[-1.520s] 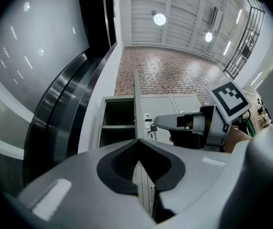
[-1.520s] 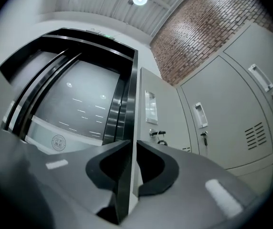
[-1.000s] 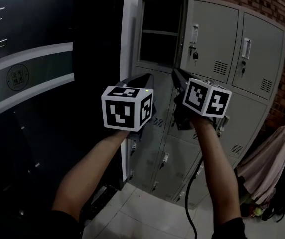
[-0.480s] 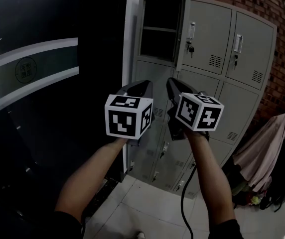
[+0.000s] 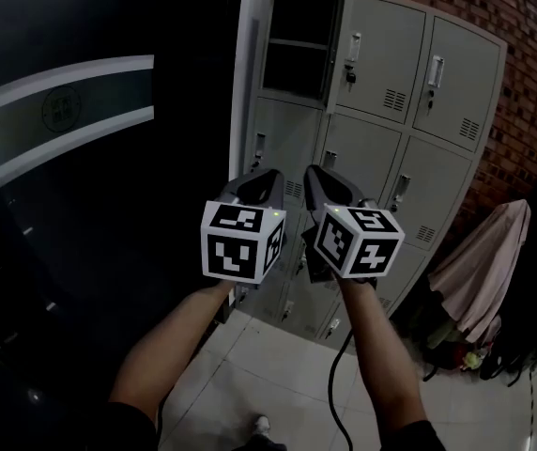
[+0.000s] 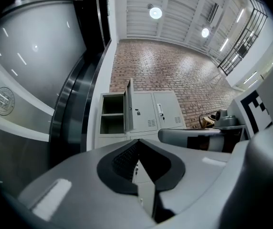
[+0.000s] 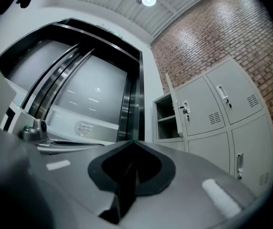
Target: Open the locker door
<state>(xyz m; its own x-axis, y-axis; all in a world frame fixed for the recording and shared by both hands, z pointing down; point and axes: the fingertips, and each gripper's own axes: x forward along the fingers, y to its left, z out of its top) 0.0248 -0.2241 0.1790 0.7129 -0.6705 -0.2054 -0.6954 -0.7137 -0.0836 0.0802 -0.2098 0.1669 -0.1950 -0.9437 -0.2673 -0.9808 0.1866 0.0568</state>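
A grey bank of lockers [image 5: 381, 130] stands against a brick wall. Its top-left door [image 5: 340, 40] is swung out, edge toward me, and shows a dark compartment [image 5: 295, 40] with one shelf. The other doors are closed. My left gripper [image 5: 261, 184] and right gripper [image 5: 319, 180] hang side by side in the air, well short of the lockers and below the open compartment. Both are shut with nothing between the jaws. The left gripper view has the open door [image 6: 128, 106] beyond the left gripper [image 6: 135, 141]. The right gripper view has that door [image 7: 173, 104] beyond the right gripper [image 7: 135, 142].
A dark glass wall with a pale curved band [image 5: 62, 111] fills the left side. A pinkish cloth [image 5: 480, 271] hangs over clutter at the right. A black cable [image 5: 336, 397] trails from the right gripper above the tiled floor [image 5: 240, 383]. A shoe tip [image 5: 262, 427] shows at the bottom.
Both grippers have dropped lower in the head view and drawn back from the lockers. The locker door stays open as before.
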